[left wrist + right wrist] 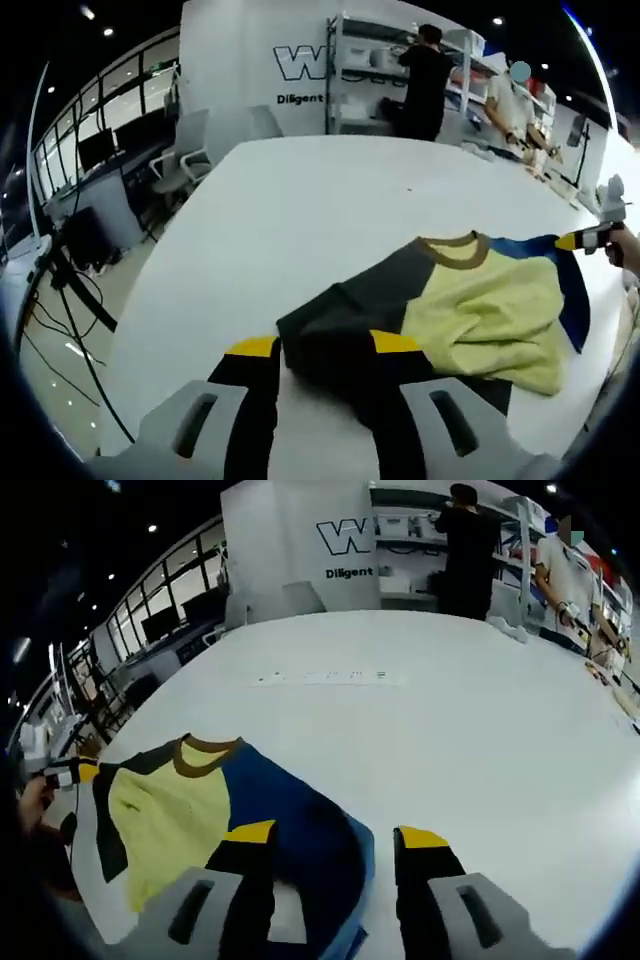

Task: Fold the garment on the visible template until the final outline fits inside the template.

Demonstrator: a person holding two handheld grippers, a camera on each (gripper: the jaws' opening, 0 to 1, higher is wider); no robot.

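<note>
Left gripper jaws spread over T-shirt dark sleeve; right gripper spread at blue sleeve; neither visibly gripping. Collar points away across table.

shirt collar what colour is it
Brown, on the shirt collar; it shows best in the right gripper view.

Two low, close looks from opposite ends of one garment.
Left gripper view: from the dark-sleeve end, facing across the white table toward the far shelves. Right gripper view: from the blue-sleeve end, facing likewise. Shared: garment, tabletop, shelves.
</note>
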